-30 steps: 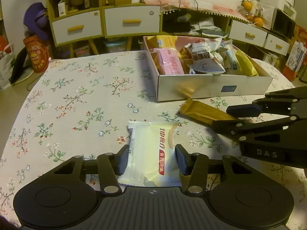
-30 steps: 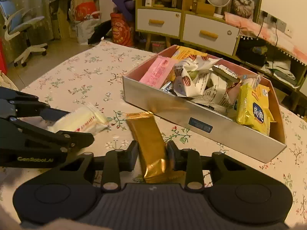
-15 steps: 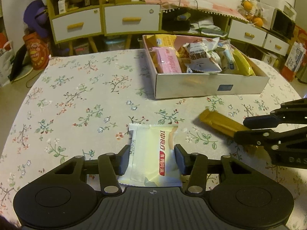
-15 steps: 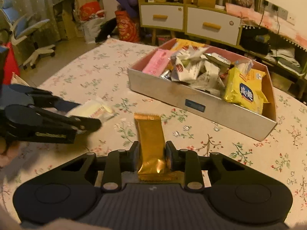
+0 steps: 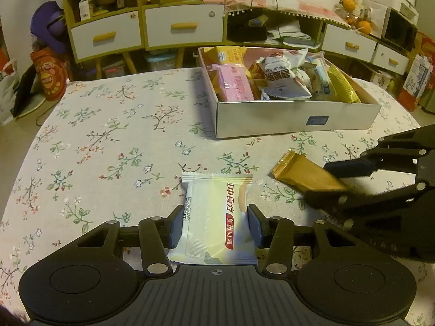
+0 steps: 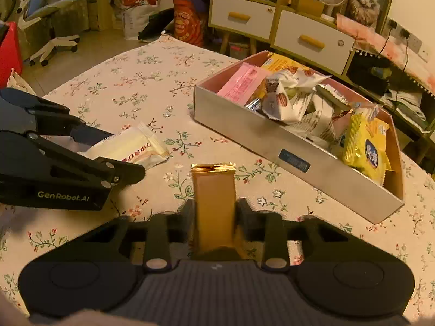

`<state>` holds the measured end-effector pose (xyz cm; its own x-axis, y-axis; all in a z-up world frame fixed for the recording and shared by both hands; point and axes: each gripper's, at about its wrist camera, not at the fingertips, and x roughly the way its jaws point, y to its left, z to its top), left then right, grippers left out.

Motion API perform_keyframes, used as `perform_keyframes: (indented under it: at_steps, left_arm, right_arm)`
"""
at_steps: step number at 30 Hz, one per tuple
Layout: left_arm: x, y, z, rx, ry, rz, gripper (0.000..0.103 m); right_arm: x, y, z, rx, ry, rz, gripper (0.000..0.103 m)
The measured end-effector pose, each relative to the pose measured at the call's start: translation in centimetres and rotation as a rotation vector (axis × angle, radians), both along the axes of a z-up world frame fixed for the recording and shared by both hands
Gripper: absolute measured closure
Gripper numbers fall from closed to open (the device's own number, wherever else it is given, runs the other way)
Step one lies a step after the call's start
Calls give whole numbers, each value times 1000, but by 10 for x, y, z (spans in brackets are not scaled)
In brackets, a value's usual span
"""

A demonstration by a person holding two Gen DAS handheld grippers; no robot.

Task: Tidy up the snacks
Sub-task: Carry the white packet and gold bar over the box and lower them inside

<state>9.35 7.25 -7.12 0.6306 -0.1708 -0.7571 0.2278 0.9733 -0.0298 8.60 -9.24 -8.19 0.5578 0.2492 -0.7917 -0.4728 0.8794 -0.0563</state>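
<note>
The left gripper (image 5: 214, 224) is clenched on a white snack packet (image 5: 216, 218) with red print, its pads pressing the packet's two long edges near the back half, the sealed front end jutting forward over the floral tablecloth (image 5: 108, 135); the right gripper (image 6: 214, 217) is likewise clenched on a gold foil bar (image 6: 213, 201), gripped across its narrow width with the crimped end pointing ahead; whether either snack is lifted clear of the cloth or resting on it I cannot tell. Both sit near the open cardboard box (image 5: 272, 119), which already holds a heap of packets: a pink wafer pack (image 6: 239, 85), crumpled white wrappers, a yellow biscuit bag (image 6: 365, 146). These are judged light things, hardly any weight to bear; the white packet looks soft and air-puffed, so a hard squeeze would likely crush what is inside or buckle the film; the gold bar seems stiffer along its length but its foil is probably slick, so it may slide out forward if tilted steeply. Holding across the flat sides, close to the middle, looks the safest purchase for both; the box is crowded, so the free corner near the pink pack seems the easier spot.
</note>
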Motion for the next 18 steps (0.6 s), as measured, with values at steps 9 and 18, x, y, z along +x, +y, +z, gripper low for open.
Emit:
perform_keyframes:
  at_steps: [9, 18]
  left_arm:
    - [-4, -4, 9, -22, -15, -17, 58]
    - [-4, -16, 36, -42, -86, -15, 58]
  right_arm:
    - [-8, -10, 8, 26, -10, -5, 74]
    - [-9, -33, 36, 83, -73, -78, 74]
